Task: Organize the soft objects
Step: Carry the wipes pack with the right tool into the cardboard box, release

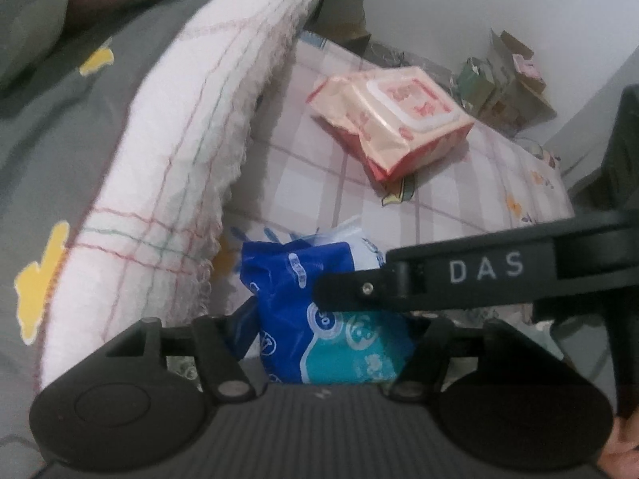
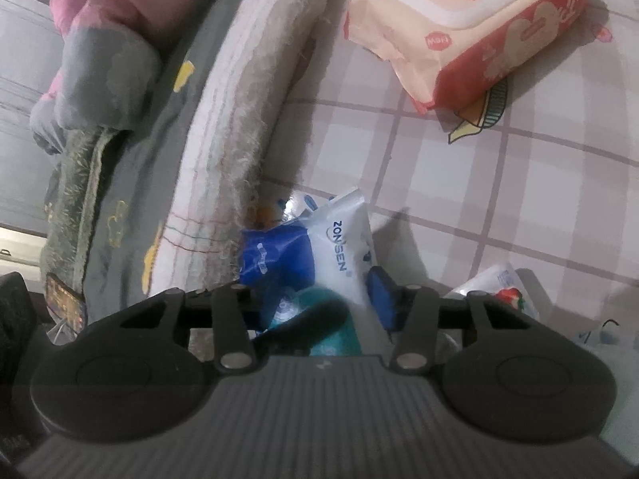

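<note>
A soft blue, white and teal tissue pack [image 1: 319,331] [image 2: 339,247] lies on the checked bedsheet [image 1: 319,183] beside a rolled white towel [image 1: 179,139]. My left gripper [image 1: 327,319] has the pack filling the gap between its fingers, which are mostly hidden by it. My right gripper [image 1: 319,291] reaches in from the right across the pack's top. In the right wrist view my right gripper [image 2: 319,299] straddles the pack, and its blue pad [image 2: 383,299] presses the white side. A dark blurred finger [image 2: 311,319] of the left gripper crosses below.
A pink wet-wipe pack [image 1: 391,119] [image 2: 471,24] lies farther up the bed. A grey quilt with yellow shapes [image 1: 60,139] [image 2: 159,139] and a pink cloth [image 2: 120,8] sit left of the towel. A small white packet [image 2: 499,283] lies to the right. Cardboard boxes [image 1: 507,80] stand by the wall.
</note>
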The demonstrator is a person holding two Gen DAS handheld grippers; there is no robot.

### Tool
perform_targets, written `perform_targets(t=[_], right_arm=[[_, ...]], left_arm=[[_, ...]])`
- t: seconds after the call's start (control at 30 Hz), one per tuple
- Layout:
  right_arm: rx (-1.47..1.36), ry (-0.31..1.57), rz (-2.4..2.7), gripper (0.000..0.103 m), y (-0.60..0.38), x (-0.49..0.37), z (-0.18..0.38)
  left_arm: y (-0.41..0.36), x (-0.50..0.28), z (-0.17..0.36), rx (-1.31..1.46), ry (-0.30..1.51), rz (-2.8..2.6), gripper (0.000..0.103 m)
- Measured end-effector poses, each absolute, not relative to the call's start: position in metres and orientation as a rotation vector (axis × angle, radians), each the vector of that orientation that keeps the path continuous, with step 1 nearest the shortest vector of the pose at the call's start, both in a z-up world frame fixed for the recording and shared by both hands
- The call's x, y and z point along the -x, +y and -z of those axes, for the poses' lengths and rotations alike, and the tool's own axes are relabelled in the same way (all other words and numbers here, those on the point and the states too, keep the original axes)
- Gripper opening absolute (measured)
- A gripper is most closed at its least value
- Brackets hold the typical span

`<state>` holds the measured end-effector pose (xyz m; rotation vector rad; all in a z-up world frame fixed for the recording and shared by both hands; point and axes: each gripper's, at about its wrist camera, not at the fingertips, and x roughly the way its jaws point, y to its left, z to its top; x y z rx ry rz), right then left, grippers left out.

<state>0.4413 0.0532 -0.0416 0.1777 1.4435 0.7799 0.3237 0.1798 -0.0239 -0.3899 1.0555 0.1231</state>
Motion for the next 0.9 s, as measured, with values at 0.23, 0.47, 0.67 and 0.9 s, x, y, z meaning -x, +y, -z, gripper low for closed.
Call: perform_targets(t=[0.23,0.47,0.67,0.9], right_arm=[[-0.205,1.352,-0.809,0.041,0.048,-0.436,0.006],[-0.224,1.263,-0.832,0.040,0.036,-0.425,-0.037],[-0.244,1.173,-0.841,0.039,0.006,-0.409,-0.085],[-0.282,1.044,-0.808,0.039,-0.067,-0.381,-0.148]], left_arm=[[0.171,-0.314,-0.011,0.313,0.959,-0.165,0.063],[0.156,-0.299,-0.049,0.268,0.879,-0.183,0.060],[0.133,-0.282,-0.089,0.240,0.802,-0.174,0.060],[0.077,-0.262,-0.139,0.194,0.708,-0.104,0.060]])
